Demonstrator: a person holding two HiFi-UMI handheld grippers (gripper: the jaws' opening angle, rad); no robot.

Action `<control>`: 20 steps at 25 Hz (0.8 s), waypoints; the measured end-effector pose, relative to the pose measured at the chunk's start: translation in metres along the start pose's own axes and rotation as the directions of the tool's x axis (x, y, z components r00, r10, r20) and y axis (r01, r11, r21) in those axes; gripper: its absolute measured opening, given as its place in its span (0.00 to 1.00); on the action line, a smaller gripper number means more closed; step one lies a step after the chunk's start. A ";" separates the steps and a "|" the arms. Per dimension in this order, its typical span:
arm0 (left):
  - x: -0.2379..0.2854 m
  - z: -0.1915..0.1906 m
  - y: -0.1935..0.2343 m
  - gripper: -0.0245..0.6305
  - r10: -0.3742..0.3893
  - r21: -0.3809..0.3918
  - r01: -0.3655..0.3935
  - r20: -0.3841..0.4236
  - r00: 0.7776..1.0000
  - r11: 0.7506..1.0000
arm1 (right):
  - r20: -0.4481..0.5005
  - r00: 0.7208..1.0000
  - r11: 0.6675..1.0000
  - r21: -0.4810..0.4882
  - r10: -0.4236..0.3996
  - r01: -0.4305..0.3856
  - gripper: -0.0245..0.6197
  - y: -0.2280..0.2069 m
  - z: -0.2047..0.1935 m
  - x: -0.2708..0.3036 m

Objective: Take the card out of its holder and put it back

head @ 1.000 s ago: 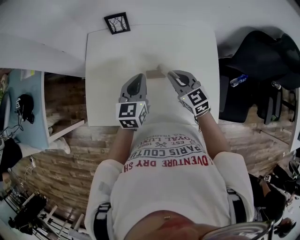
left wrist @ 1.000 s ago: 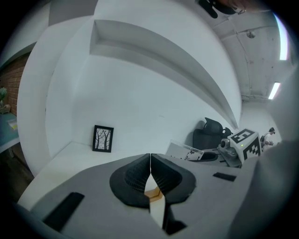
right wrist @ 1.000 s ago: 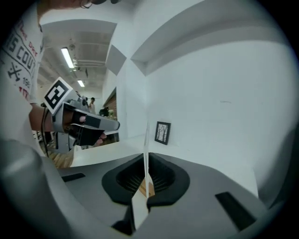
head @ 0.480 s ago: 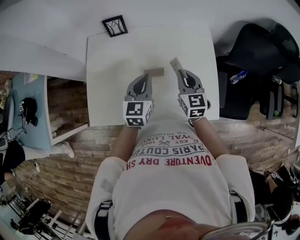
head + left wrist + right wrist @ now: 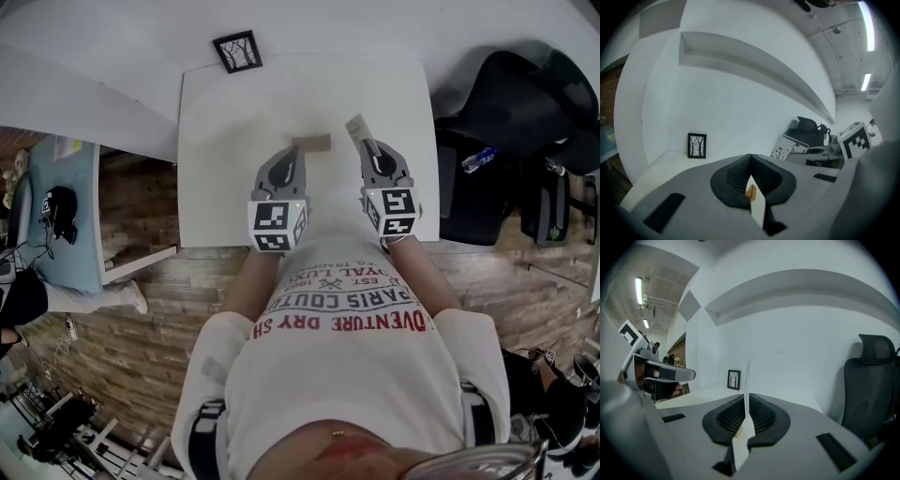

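Note:
On the white table [image 5: 225, 122] my left gripper [image 5: 292, 154] is shut on the small wooden card holder [image 5: 312, 142]; in the left gripper view a sliver of the wood [image 5: 750, 191] shows between the closed jaws. My right gripper [image 5: 365, 143] is shut on the white card [image 5: 354, 126], which is out of the holder and a little to its right. In the right gripper view the card [image 5: 746, 380] stands edge-on, rising from the closed jaws. The left gripper view shows the card's printed face [image 5: 791, 147] off to the right.
A small black-framed picture [image 5: 236, 51] stands at the table's far left corner, against the white wall. A black office chair [image 5: 525, 103] and a blue bottle [image 5: 476, 157] are beyond the table's right edge. The person's torso is at the near edge.
A second ago the card's end was at the holder; the right gripper has since drawn it up and to the right, clear of the holder. The left gripper stayed on the holder.

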State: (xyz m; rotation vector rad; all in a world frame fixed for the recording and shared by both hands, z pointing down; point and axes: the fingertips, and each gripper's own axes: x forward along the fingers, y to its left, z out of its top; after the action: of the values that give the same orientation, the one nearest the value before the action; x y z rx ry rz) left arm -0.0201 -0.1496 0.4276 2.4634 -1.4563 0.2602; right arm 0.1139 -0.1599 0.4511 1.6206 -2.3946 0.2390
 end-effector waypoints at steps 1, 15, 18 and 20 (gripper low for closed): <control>0.000 0.001 -0.001 0.07 0.000 -0.005 0.000 0.005 1.000 1.000 | -0.001 1.000 1.000 -0.005 0.000 0.000 0.09 0.000 0.000 -0.001; 0.002 0.006 0.001 0.07 0.048 -0.018 -0.047 0.028 0.998 0.999 | -0.022 0.999 0.999 0.029 0.039 -0.039 0.09 -0.007 -0.007 0.003; 0.004 0.004 0.005 0.07 0.068 -0.026 -0.067 0.021 0.997 0.997 | -0.032 0.998 0.998 0.048 0.052 -0.050 0.09 -0.012 -0.012 0.006; 0.006 0.002 0.008 0.07 0.081 -0.032 -0.080 0.011 0.997 0.996 | -0.040 0.997 0.997 0.048 0.064 -0.062 0.09 -0.014 -0.013 0.009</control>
State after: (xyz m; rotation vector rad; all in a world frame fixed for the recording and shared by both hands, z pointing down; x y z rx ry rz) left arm -0.0243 -0.1588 0.4283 2.3895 -1.5553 0.2365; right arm 0.1247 -0.1695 0.4666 1.5457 -2.4284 0.3391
